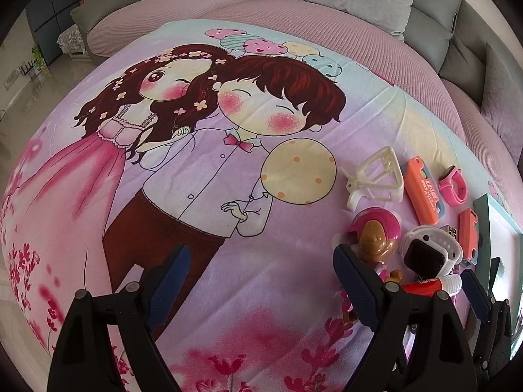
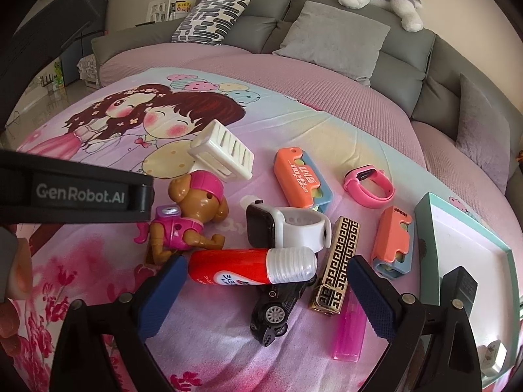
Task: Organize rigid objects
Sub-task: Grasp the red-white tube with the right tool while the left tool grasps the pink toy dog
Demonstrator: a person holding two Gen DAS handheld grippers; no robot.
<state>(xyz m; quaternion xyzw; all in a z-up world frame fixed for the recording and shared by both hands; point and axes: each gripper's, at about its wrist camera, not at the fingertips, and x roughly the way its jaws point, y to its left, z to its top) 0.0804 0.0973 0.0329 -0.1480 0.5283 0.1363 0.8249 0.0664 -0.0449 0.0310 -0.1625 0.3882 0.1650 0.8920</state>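
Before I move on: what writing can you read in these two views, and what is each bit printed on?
"GenRobot.AI": on the left hand-held gripper, seen side-on in the right wrist view.
"CARROT KNIFE": on the larger orange carrot knife; the large characters beside it are not legible to me.
Smaller orange carrot knife: short print at its top end, too small to read.
Red glue tube: label print partly hidden, unreadable.
Framed photo stand behind the sofa: too blurred.

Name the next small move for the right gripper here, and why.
Probably lower the right gripper and close on the red glue tube. The tube lies across the black toy car, topmost and between the open pads, and the teal-rimmed box waits at the right.
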